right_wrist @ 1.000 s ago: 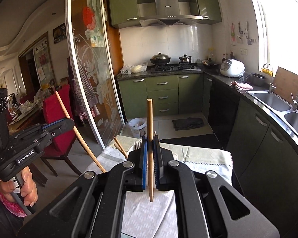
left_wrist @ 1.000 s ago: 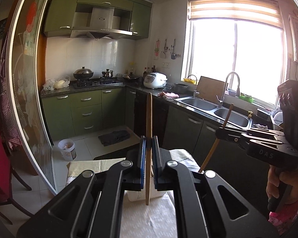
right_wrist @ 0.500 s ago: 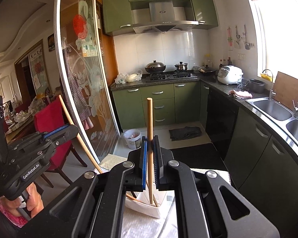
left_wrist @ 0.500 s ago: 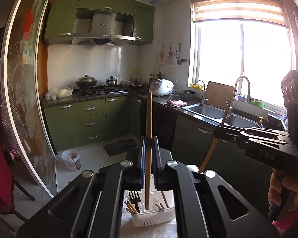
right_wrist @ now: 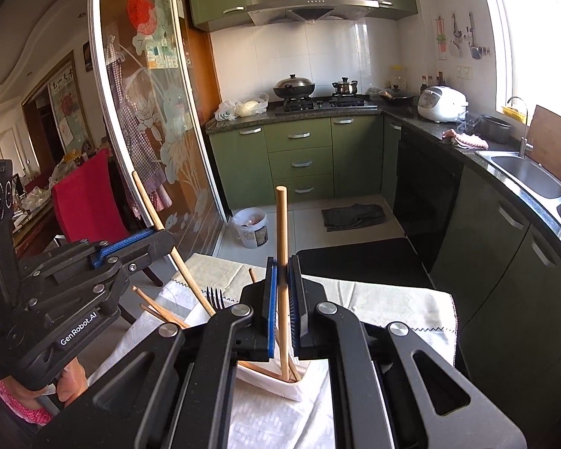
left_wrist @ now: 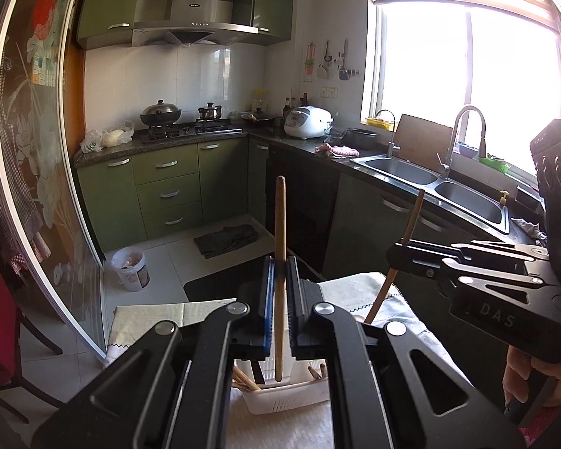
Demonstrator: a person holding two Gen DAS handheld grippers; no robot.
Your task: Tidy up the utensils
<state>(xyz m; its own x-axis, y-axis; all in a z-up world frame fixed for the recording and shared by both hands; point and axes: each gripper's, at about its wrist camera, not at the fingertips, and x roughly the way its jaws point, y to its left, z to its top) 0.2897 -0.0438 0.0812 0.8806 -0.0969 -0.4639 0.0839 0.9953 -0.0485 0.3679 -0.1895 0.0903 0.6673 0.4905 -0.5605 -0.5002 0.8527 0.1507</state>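
My left gripper (left_wrist: pixel 279 273) is shut on a wooden chopstick (left_wrist: pixel 280 224) held upright, its lower tip just above a white slotted utensil basket (left_wrist: pixel 280 398). My right gripper (right_wrist: pixel 282 273) is shut on another wooden chopstick (right_wrist: pixel 281 232), upright, its lower tip inside the same basket (right_wrist: pixel 276 383). The basket holds several wooden chopsticks (right_wrist: pixel 157 305) and a black fork (right_wrist: pixel 215 295). Each gripper shows in the other's view: the right one (left_wrist: pixel 396 256) at the right, the left one (right_wrist: pixel 161 241) at the left, each with its stick.
The basket stands on a table with a pale cloth (right_wrist: pixel 392 307). Beyond are green kitchen cabinets (left_wrist: pixel 168 191), a double sink (left_wrist: pixel 430 183) at the right, a glass sliding door (right_wrist: pixel 149 119), a red chair (right_wrist: pixel 86 198) and a white bucket (left_wrist: pixel 131 267) on the floor.
Both grippers have come lower and closer over the basket with their chopsticks. The right stick's tip now sits inside the basket; the left stick's tip hangs just above it.
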